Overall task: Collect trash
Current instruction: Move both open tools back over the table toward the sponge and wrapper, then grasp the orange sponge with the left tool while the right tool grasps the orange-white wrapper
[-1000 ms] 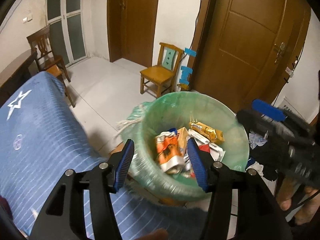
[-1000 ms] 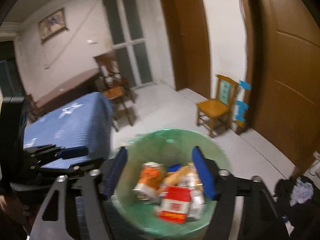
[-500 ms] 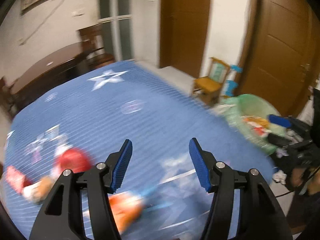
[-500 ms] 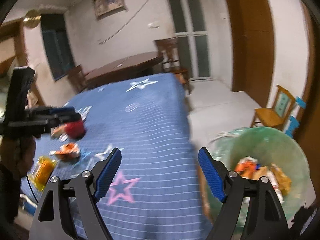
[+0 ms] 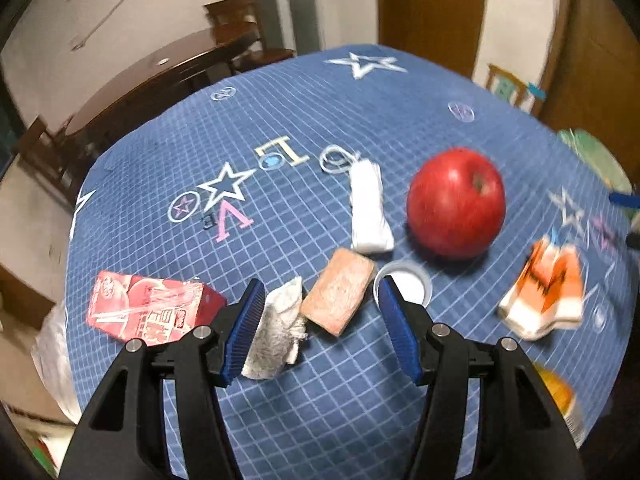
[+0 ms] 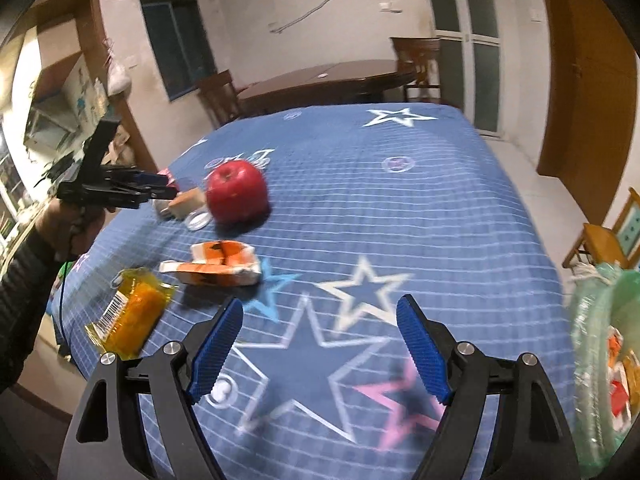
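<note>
Empty-jawed and half-open, the left gripper (image 5: 320, 328) hovers over a crumpled tissue (image 5: 276, 330), seemingly light, soft trash best pinched across its bunched middle.

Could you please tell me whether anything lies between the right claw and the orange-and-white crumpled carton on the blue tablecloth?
Nothing visible does. The right claw hangs open above bare blue star-patterned tablecloth, and the orange-and-white crumpled carton lies ahead to its left in the right wrist view. The yellow plastic packet sits off to the side, and the red apple lies beyond the carton.
</note>
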A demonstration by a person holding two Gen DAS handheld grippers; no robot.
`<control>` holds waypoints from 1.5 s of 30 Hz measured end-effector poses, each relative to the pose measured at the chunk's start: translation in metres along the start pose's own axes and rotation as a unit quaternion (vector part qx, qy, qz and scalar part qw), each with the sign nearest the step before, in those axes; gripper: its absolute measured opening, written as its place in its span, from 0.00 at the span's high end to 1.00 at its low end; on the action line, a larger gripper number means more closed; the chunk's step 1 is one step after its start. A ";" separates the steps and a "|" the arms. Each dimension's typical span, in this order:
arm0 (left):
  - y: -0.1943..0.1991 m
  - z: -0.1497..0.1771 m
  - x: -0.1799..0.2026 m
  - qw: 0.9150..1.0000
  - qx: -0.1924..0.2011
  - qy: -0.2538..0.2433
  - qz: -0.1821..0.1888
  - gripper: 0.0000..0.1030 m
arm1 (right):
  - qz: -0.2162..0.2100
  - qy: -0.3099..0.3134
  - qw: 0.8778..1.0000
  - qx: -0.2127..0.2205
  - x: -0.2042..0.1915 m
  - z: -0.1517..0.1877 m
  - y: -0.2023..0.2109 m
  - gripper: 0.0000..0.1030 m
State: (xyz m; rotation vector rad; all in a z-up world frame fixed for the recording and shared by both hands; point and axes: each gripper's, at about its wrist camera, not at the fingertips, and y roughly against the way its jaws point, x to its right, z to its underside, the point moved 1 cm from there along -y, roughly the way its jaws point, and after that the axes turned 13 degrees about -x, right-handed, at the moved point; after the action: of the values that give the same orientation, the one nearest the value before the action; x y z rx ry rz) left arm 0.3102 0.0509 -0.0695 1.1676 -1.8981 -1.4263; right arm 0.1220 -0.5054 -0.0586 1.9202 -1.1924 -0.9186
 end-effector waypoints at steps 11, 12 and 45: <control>-0.024 -0.001 0.002 0.998 -0.014 -0.063 0.011 0.57 | -0.058 0.036 0.997 -0.026 -0.061 -0.044 -0.034 0.34; -0.026 0.000 0.001 0.998 -0.014 -0.065 0.011 0.59 | -0.061 0.043 0.997 -0.030 -0.069 -0.051 -0.037 0.42; -0.032 0.010 -0.013 0.998 0.010 -0.064 0.024 0.67 | -0.006 0.218 0.963 -0.157 -0.212 -0.135 -0.170 0.56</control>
State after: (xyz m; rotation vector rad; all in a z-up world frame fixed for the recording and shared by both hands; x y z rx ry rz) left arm 0.3201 0.0645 -0.1013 1.0552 -2.0180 -1.4905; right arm 0.2400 -0.2270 -0.0870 1.7508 -0.7281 -0.6010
